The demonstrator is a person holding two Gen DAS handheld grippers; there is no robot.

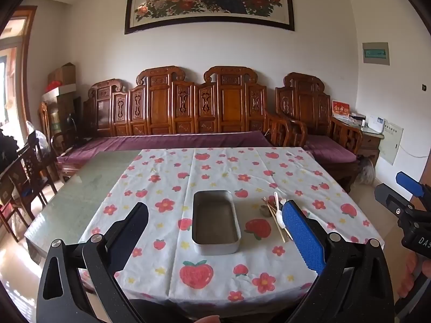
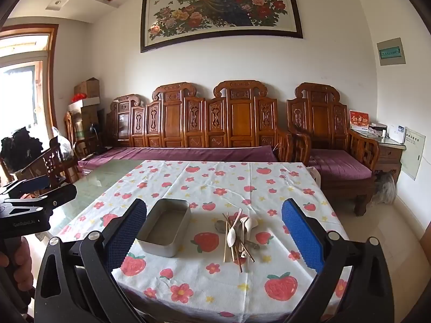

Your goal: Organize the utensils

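Observation:
An empty rectangular metal tin stands on the strawberry-print tablecloth. To its right lies a heap of utensils: white spoons, metal spoons and several wooden chopsticks, crossed over each other. My left gripper is open and empty, held above the table's near edge with the tin between its fingers in view. My right gripper is open and empty, held above the near edge with the tin and heap between its fingers in view. Each gripper shows at the edge of the other's view.
The cloth covers the right part of a glass-topped table. A carved wooden sofa with purple cushions stands behind it. Wooden chairs stand at the left. A side cabinet is at the right.

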